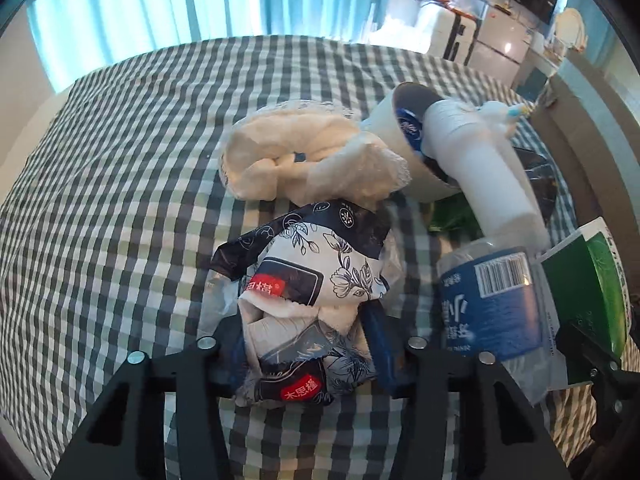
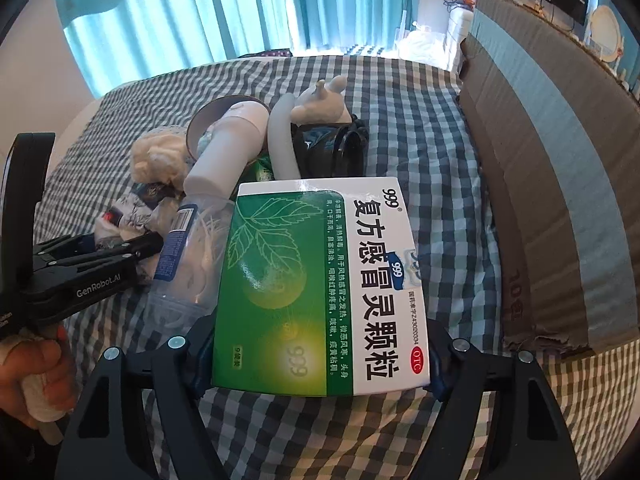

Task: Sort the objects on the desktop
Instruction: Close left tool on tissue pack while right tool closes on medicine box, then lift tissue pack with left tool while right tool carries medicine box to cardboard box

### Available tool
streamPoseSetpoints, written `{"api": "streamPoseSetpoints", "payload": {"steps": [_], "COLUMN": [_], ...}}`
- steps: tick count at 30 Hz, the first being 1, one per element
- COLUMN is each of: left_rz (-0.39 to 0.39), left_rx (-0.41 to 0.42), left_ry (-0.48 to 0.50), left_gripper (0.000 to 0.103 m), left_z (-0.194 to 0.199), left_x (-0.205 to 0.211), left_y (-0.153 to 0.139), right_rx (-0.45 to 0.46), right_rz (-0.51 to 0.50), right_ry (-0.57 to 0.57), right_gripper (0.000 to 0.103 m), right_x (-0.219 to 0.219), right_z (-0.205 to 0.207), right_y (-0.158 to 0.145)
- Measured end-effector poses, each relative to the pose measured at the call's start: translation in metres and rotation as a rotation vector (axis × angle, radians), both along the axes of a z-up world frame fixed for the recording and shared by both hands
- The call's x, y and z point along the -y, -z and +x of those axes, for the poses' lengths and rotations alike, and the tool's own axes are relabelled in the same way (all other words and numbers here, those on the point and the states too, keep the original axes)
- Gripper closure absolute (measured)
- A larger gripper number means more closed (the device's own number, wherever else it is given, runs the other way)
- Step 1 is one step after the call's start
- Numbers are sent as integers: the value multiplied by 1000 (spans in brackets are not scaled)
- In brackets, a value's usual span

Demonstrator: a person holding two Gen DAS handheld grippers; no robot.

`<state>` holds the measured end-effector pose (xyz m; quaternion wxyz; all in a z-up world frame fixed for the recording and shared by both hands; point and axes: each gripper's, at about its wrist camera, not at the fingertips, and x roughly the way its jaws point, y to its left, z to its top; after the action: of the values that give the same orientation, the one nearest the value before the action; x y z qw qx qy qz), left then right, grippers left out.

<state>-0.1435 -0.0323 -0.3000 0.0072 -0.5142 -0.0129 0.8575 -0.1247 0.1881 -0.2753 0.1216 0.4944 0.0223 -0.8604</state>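
My left gripper (image 1: 310, 350) is shut on a crumpled blue-and-white floral tissue pack (image 1: 308, 288) on the checked cloth; it also shows in the right wrist view (image 2: 100, 252). My right gripper (image 2: 320, 356) is shut on a green-and-white medicine box (image 2: 320, 284), seen at the right edge of the left wrist view (image 1: 592, 292). Beside them lie a clear water bottle with a blue label (image 1: 488, 304), a white handheld device (image 1: 484, 164) lying in a white cup (image 1: 400, 136), and crumpled white tissue (image 1: 304, 156).
A cardboard box wall (image 2: 552, 184) stands along the right. A dark round object (image 2: 332, 148) and a white figurine (image 2: 320, 104) lie behind the pile. The checked cloth (image 1: 120, 184) stretches left. Curtains hang at the back.
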Motion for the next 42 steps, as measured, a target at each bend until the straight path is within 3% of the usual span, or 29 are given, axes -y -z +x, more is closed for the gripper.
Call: {"api": "streamPoseSetpoints", "payload": {"steps": [3,7,9,14,19,27,32,42], "left_rz": [-6,6,25,45,30,30,42,29], "left_rx": [-14,-31,-31,-31,-95,-214,-276,-342], "left_ry": [3,3,-3,-31,-16,-26,-34,-5], "left_gripper": [58,75,79,80,80,80,80,80], "left_z": [2,11,15,35,50,71,89,95], "left_x": [0,2,-6,15,16,33,31,9], "left_y": [3,-3,-17,-38,-70,-135,-169,-209], "right_rx": [-1,-12,-28,-68,-84,-201,-274,-382], "right_rz": [11,23,17,1,-29,-2,1,-18], "right_ry": [1,26,35,44,65,58,60,71], "right_gripper": [27,27,27,27,27,27,27,27], "right_x": [2,3,3,5,4,13,18,14], "right_z": [2,6,11,24,34,52,62,85], "right_y": [-1,-2,-10,-32,-40,-91,-122,-170]}}
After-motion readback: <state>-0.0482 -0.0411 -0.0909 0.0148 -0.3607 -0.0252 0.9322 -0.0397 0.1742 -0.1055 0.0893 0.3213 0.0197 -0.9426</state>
